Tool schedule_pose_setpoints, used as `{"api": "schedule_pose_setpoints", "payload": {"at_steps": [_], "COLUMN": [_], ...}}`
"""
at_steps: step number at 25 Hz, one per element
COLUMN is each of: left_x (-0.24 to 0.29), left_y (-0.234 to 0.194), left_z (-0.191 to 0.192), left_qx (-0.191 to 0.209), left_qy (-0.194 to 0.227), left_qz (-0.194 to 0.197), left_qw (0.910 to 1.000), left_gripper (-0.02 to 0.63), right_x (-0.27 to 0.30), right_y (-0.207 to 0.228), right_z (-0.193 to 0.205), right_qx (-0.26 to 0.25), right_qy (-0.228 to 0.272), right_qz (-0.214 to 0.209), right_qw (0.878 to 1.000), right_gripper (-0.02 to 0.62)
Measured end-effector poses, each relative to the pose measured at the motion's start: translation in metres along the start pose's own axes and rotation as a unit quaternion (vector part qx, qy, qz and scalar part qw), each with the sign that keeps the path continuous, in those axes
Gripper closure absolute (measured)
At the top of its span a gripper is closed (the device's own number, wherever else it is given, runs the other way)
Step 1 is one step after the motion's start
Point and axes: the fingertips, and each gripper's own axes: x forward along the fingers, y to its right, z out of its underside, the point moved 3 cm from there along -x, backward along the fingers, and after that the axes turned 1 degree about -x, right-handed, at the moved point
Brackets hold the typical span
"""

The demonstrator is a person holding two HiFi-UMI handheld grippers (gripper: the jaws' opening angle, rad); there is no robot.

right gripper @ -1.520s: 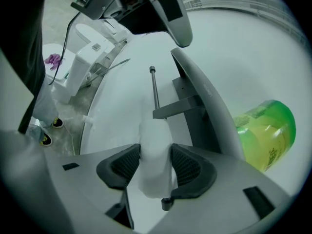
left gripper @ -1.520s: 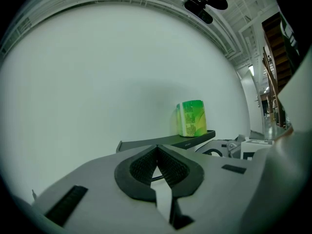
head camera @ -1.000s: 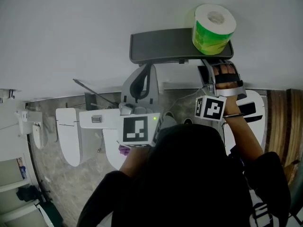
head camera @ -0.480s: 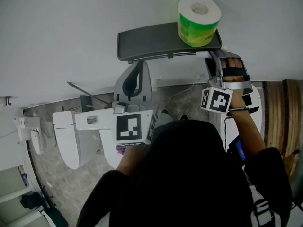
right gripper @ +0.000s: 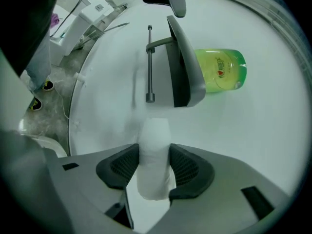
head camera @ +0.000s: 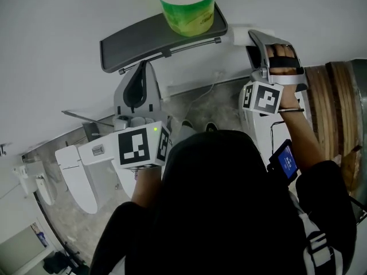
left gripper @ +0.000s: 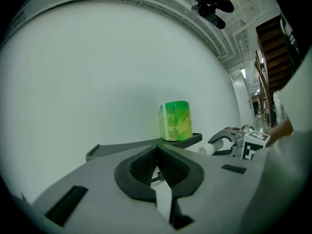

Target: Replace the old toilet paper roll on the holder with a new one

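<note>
A new toilet paper roll (head camera: 186,4) in a bright green printed wrapper is seen standing upright on the flat top shelf (head camera: 143,39) of a dark grey holder fixed to a pale wall; it is placed towards the shelf's right end in the head view. Beneath the shelf a thin metal bar (right gripper: 149,65) is carried, and no roll is threaded on it. The right gripper (right gripper: 155,155) is held just beside the holder's right end, and its jaws are set partly apart and pressed against both sides of a slim, white, nearly spent toilet paper roll (right gripper: 154,160), which is gripped across its middle. In the right gripper view this old roll is shown near the free end of the bar and roughly in line with it; whether the two touch cannot be made out. The same white roll can be glimpsed in the left gripper view, poking out of the right gripper next to the shelf's edge. The left gripper (left gripper: 157,150) is held lower and to the left, below the shelf and well apart from both rolls; its ribbed black pads are brought fully together and nothing is caught between them. A white toilet (head camera: 74,171) and a grey stone floor (head camera: 215,105) are seen below the holder.
</note>
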Motion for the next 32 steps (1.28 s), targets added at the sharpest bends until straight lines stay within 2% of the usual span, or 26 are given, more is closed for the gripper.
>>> {"api": "schedule_pose_setpoints", "payload": {"at_steps": [5,12,17,21,24,27,29,32], "left_x": [0.006,0.005,-0.001,-0.007,-0.018,-0.034,-0.045,-0.063], "left_y": [0.013,0.012,0.010,0.010,0.002,-0.010,-0.020,-0.037], "left_z": [0.000,0.005,0.005,0.009,0.008,0.010,0.013,0.016], "left_qx": [-0.001,-0.008,-0.006,-0.005,-0.005,-0.007,-0.008,-0.008], "left_qy": [0.000,-0.002,0.001,0.000,0.003,0.004,0.005,0.006], "left_qz": [0.015,0.008,-0.002,-0.009,-0.026,-0.053,-0.071,-0.099], "left_qw": [0.9999,0.9999,1.0000,0.9999,0.9996,0.9986,0.9974,0.9950], "left_gripper": [0.586,0.586,0.586,0.586,0.586,0.586,0.586,0.586], "right_x": [-0.011,-0.023,-0.043,-0.064,-0.077,-0.088,-0.095,-0.102], "right_y": [0.005,0.014,0.023,0.030,0.041,0.052,0.058,0.074], "right_z": [0.010,-0.002,-0.021,-0.051,-0.084,-0.123,-0.150,-0.190], "right_qx": [0.002,-0.013,-0.020,0.004,0.029,0.053,0.077,0.131], "right_qy": [-0.002,0.027,0.074,0.134,0.189,0.251,0.296,0.358], "right_qz": [0.003,0.008,0.000,-0.020,-0.034,-0.049,-0.068,-0.100], "right_qw": [1.000,1.000,0.997,0.991,0.981,0.965,0.950,0.919], "right_gripper": [0.392,0.392,0.392,0.391,0.391,0.391,0.391,0.391]}}
